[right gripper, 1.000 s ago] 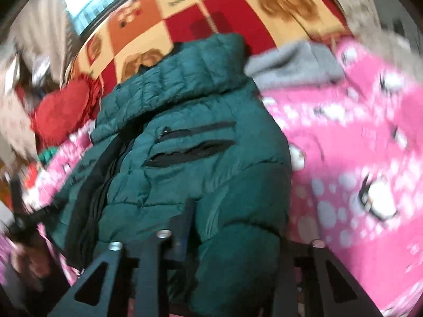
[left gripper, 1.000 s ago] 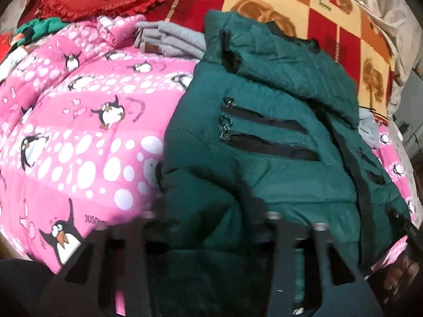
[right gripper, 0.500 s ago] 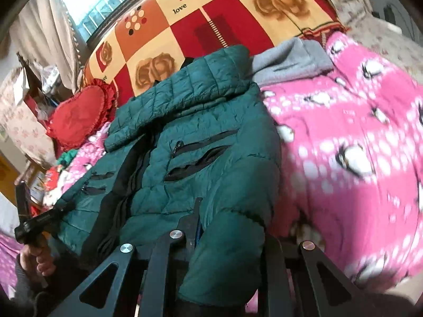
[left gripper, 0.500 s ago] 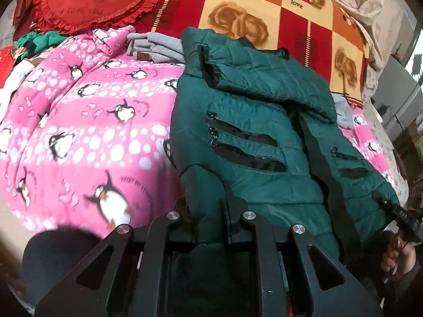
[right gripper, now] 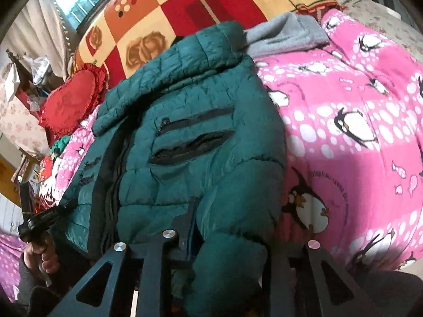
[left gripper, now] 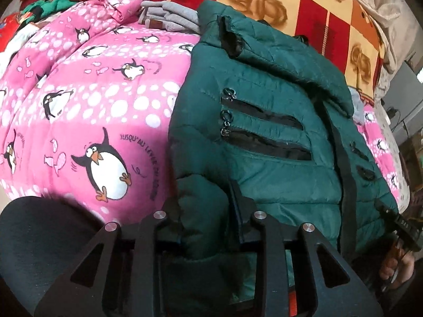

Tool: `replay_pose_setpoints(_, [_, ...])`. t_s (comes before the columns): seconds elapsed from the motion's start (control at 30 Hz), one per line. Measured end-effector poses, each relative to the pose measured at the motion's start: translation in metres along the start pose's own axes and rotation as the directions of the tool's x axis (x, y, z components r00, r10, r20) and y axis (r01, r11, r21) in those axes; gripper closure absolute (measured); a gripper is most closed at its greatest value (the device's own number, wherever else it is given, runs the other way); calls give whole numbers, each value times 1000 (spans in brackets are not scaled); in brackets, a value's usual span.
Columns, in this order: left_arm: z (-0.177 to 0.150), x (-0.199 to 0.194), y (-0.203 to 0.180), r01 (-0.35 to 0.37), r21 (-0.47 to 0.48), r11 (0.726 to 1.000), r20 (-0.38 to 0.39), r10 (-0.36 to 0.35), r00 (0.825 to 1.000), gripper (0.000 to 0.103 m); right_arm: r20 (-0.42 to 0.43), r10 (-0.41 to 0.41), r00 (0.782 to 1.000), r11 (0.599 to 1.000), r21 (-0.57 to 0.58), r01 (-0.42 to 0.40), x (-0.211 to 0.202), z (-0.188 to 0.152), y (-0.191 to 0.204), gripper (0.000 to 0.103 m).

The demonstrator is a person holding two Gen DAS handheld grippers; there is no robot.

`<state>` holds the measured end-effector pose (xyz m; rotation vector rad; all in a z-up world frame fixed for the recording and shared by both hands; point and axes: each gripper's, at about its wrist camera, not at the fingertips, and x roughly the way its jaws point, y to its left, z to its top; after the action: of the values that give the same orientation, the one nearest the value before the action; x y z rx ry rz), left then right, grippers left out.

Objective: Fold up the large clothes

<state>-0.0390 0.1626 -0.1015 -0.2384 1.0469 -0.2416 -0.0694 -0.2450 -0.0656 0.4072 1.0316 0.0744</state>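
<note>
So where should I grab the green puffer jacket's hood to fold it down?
Probably take the green puffer jacket's hood by its far quilted edge, coming from above the checked blanket side. It lies flat, bunched over the collar, so that rim lifts freest.

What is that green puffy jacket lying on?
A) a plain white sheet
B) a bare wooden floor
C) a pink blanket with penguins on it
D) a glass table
C: the green puffy jacket lies spread on the pink blanket, whose cartoon penguins and white spots show on both sides of it.
</note>
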Motion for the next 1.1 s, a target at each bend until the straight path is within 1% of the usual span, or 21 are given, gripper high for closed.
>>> replay_pose_setpoints(0.03, [-1, 0, -3, -12, 23, 1000, 5, 12, 1000, 78, -5, 3, 1000, 1000, -3, -3, 0, -1, -1, 78])
replay_pose_setpoints(0.07, [-2, -2, -6, -18, 38, 999, 19, 17, 1000, 85, -2, 26, 1000, 999, -25, -26, -4, -1, 2, 78])
replay_pose_setpoints(0.1, [-4, -6, -9, -13, 45, 999, 32, 12, 999, 87, 15, 44, 999, 997, -62, -43, -10, -2, 8, 78])
replay_pose_setpoints(0.13, [-4, -10, -9, -9, 53, 999, 44, 6, 999, 90, 38, 53, 998, 994, -95, -49, -17, -4, 14, 85])
replay_pose_setpoints(0.17, [-5, -18, -11, 0, 60, 998, 65, -4, 998, 91, 61, 61, 996, 991, -126, -53, -24, -5, 20, 87])
replay_pose_setpoints(0.23, [-6, -31, -12, 23, 66, 998, 80, -28, 996, 91, 89, 83, 993, 983, -168, -67, -39, -10, 29, 88])
replay_pose_setpoints(0.3, [-9, -55, -11, 62, 76, 995, 106, -70, 992, 91, 121, 116, 986, 976, -196, -91, -57, -17, 34, 89])
replay_pose_setpoints(0.47, [-15, -104, 5, 136, 45, 990, 164, -141, 976, 91, 192, 197, 962, 966, -208, -156, -99, -30, 35, 89])
replay_pose_setpoints(0.53, [-15, -115, 10, 166, 22, 986, 173, -167, 971, 91, 213, 217, 953, 963, -207, -173, -112, -33, 35, 89])
replay_pose_setpoints(0.6, [-18, -126, 12, 186, 2, 983, 171, -184, 968, 91, 233, 222, 947, 961, -214, -173, -124, -35, 35, 89])
replay_pose_setpoints(0.67, [-20, -135, 7, 185, 9, 983, 176, -184, 967, 91, 239, 214, 947, 961, -224, -161, -129, -32, 40, 89])
replay_pose_setpoints(0.77, [-21, -150, -5, 182, 49, 982, 201, -188, 961, 91, 251, 196, 948, 962, -236, -136, -134, -27, 40, 89])
replay_pose_setpoints(0.83, [-16, -149, -8, 157, 63, 986, 224, -167, 960, 91, 253, 184, 950, 967, -221, -129, -131, -23, 38, 89])
replay_pose_setpoints(0.93, [-5, -137, -7, 149, 29, 988, 225, -152, 962, 91, 247, 164, 955, 973, -200, -115, -123, -14, 38, 89])
replay_pose_setpoints(1.0, [6, -124, -9, 126, 1, 992, 217, -124, 968, 91, 239, 145, 960, 976, -193, -99, -117, -10, 40, 89])
replay_pose_setpoints(1.03, [8, -120, -10, 114, -1, 993, 213, -111, 971, 91, 234, 133, 963, 977, -193, -89, -113, -7, 42, 89])
replay_pose_setpoints(1.1, [16, -100, -14, 65, -14, 998, 195, -61, 979, 91, 223, 118, 968, 980, -186, -76, -103, -2, 41, 89])
